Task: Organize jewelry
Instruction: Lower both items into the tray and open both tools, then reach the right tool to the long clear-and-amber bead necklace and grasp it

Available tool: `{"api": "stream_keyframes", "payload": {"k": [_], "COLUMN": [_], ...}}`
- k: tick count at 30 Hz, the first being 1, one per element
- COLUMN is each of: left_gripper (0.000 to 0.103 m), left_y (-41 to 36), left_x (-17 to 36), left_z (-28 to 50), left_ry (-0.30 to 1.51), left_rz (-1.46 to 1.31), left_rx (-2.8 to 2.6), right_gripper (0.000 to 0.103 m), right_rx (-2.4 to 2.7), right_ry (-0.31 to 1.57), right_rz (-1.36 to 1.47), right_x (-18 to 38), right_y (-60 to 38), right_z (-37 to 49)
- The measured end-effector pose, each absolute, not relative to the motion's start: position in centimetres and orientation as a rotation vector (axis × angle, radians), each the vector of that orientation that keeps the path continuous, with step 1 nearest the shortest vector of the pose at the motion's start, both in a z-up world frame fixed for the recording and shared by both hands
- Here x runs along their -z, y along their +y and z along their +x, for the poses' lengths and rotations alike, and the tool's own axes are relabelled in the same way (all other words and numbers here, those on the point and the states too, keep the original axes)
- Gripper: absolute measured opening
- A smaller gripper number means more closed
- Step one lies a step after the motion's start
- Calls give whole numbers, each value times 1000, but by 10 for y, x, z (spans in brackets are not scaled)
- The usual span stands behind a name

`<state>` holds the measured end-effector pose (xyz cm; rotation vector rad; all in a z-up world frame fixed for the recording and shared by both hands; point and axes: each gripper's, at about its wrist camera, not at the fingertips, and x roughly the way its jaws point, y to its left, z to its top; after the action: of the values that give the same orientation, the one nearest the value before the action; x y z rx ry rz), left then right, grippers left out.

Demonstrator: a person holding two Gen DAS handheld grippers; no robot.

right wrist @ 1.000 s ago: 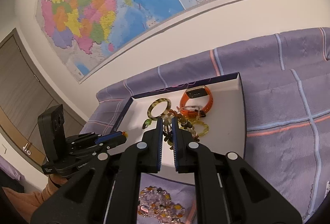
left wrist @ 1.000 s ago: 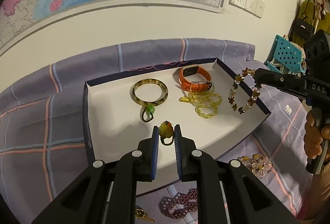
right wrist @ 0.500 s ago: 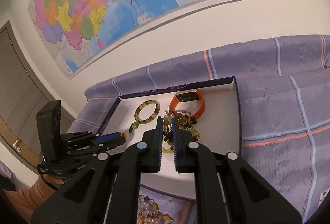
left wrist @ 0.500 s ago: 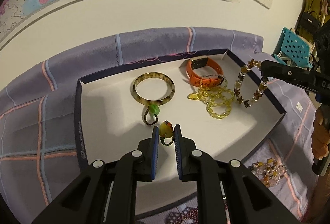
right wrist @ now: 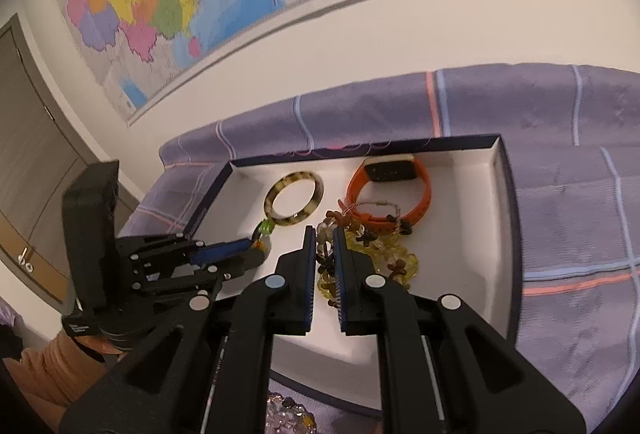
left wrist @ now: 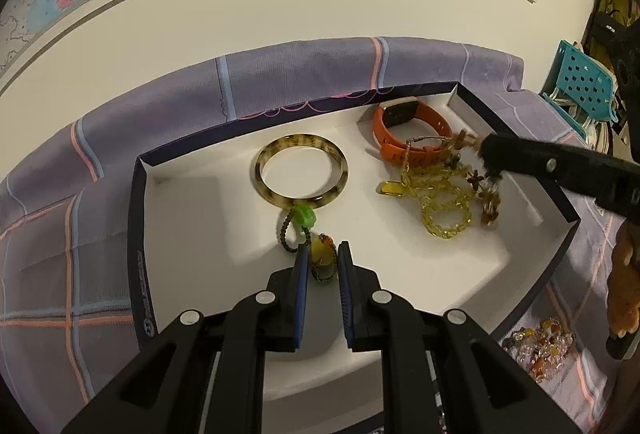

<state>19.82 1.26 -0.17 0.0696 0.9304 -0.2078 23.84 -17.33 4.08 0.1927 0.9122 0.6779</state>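
A white tray (left wrist: 192, 234) with dark rim lies on a purple checked cloth. In it are a tortoiseshell bangle (left wrist: 301, 173), an orange watch (left wrist: 412, 142), a yellow bead chain (left wrist: 444, 202) and a green-bead cord ring (left wrist: 302, 220). My left gripper (left wrist: 322, 266) is shut on a yellow-orange bead ring (left wrist: 322, 258), low over the tray beside the green one. My right gripper (right wrist: 322, 254) is shut on a brown flower-bead bracelet (right wrist: 326, 238), lowered onto the yellow chain; it also shows in the left wrist view (left wrist: 486, 162).
A pile of clear and amber beads (left wrist: 540, 346) lies on the cloth (left wrist: 60, 274) off the tray's near right corner. A wall with a map stands right behind the table. A turquoise perforated basket (left wrist: 580, 82) is at far right.
Both grippers have moved forward and down over the tray. The flower bracelet went from hanging in the air to resting on the yellow chain by the watch.
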Motion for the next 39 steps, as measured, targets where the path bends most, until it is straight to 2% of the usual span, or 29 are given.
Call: {"api": "stream_keyframes", "payload": {"k": [9,12,14,18,20,23,28,39], "left_gripper": [14,19,22,29,38,42,55,59], "left_y": [12,12,13,10,10,7,6,21], "left_x": [2,2,1,-6,-11,-20,-33,-39], "left_z": [202,200,198,191,185,174,149,96], "left_ry": [924,919,914,884,862,824,768,716], "left_rz": [62,61,60,75,81,98,107,55], "left_rx": [194,199,202,199,192,184,181,213], "right_gripper": [10,13,20,21,21,27,30,41], "right_rx": [-683,-681,-682,-686,-690,-693,-699,-717], "right_ry": [954,962,964,962,951,928,897,894], "right_rz": [170,168,176,182,185,200,207,101], "right_x": [-28,-26,-25,-27,-30,-37,-47,-51], "right_y": [-163,-160,-159,-161,-163,-169,-179,-190], "right_z": [238,237,237,235,232,224,205,148]}}
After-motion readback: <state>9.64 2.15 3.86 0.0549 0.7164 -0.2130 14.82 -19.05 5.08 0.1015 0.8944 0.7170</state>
